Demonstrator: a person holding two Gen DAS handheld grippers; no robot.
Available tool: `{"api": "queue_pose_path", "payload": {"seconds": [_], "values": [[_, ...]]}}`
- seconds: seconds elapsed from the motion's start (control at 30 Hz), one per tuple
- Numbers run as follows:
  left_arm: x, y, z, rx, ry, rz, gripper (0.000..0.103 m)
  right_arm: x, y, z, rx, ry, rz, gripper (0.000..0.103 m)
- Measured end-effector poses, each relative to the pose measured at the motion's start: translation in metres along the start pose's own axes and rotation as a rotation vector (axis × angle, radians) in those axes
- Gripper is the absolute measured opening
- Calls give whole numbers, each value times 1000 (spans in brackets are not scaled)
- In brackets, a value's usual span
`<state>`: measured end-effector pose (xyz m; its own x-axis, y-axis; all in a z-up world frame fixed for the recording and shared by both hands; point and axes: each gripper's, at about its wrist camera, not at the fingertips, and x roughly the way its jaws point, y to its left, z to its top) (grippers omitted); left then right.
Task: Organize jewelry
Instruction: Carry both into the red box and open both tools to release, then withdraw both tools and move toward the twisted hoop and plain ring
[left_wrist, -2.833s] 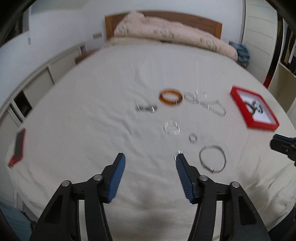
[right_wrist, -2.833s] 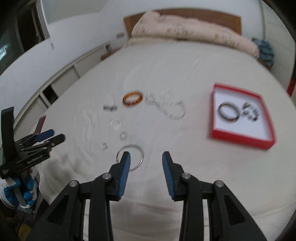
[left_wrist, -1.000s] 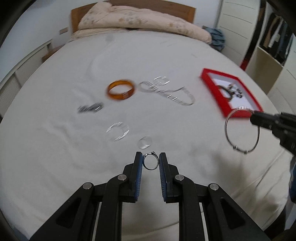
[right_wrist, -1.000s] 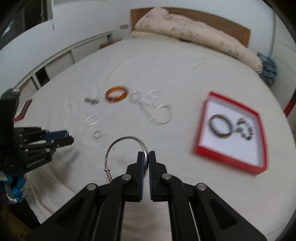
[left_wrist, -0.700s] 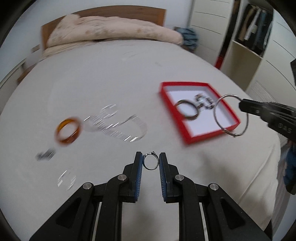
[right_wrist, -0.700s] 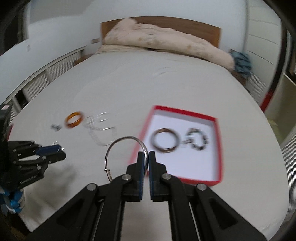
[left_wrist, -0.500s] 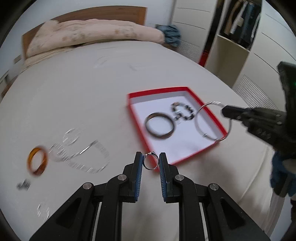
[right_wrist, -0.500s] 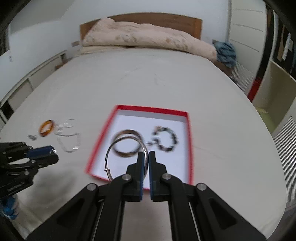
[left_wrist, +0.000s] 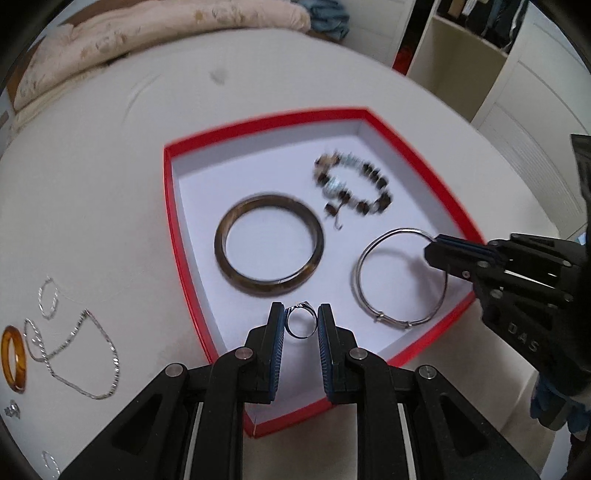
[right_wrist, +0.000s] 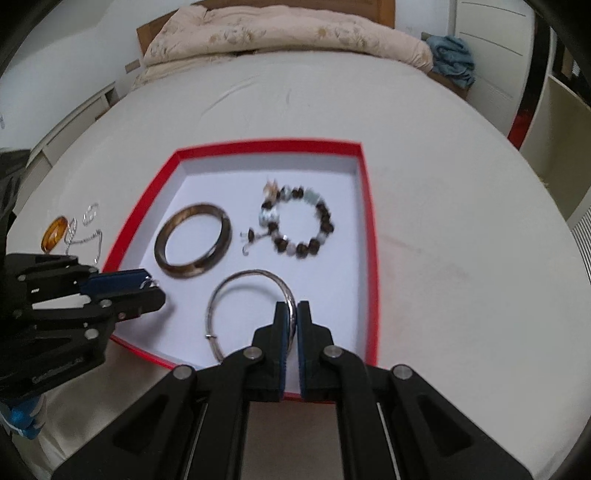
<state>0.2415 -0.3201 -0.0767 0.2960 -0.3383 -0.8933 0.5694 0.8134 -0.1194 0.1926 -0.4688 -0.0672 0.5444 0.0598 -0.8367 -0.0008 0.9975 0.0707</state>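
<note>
1. Over a cream-covered bed (left_wrist: 110, 177), the left gripper (left_wrist: 301, 326) pinches a small silver ring (left_wrist: 302, 320) between its narrow-set blue pads, poised above the near edge of the red box (left_wrist: 168, 206).

2. The right gripper (right_wrist: 288, 325), its jaws all but closed, clamps the rim of a thin silver bangle (right_wrist: 240, 295), which hangs over the box's white floor; whether it touches the floor cannot be told.

3. Two pieces already lie inside the box: a dark brown bangle (left_wrist: 269, 245) toward the left and a beaded bracelet (left_wrist: 354, 188) behind it to the right, well apart.

4. Neither carried piece has been let go, so the ring and the silver bangle count as delivered only in part.

5. Left on the bedsheet outside the box: an amber bangle (left_wrist: 13, 360), a silver chain (left_wrist: 77, 354), a clear ring (left_wrist: 48, 297) and a few small pieces near the picture's edge, too small to name.

6. By this showing the sorting looks roughly half done.
</note>
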Motion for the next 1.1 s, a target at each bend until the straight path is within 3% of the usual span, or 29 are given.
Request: {"api": "queue_pose_path", "payload": {"seconds": [0.33, 0.43, 0.53, 0.63, 0.73, 0.83, 1.0, 1.1], "values": [[15, 0, -2, 18, 6, 18, 19, 14, 3, -2, -20, 82, -32, 7], [12, 0, -4, 17, 8, 1, 27, 12, 3, -1, -17, 90, -39, 7], [-3, 2, -2, 20, -10, 22, 44, 2, -1, -2, -3, 82, -43, 11], [-21, 7, -1, -8, -34, 15, 45, -19, -7, -3, 22, 55, -47, 13], [-56, 11, 0, -26, -86, 15, 47, -45, -10, -4, 36, 17, -64, 19], [-95, 15, -3, -23, -139, 22, 50, -80, -11, -5, 49, -36, -75, 33], [-174, 34, -25, -26, -223, 79, 51, -146, 4, -6, 48, -137, -64, 34], [-221, 49, -47, -36, -260, 142, 57, -182, 23, -9, 33, -198, -45, 34]]}}
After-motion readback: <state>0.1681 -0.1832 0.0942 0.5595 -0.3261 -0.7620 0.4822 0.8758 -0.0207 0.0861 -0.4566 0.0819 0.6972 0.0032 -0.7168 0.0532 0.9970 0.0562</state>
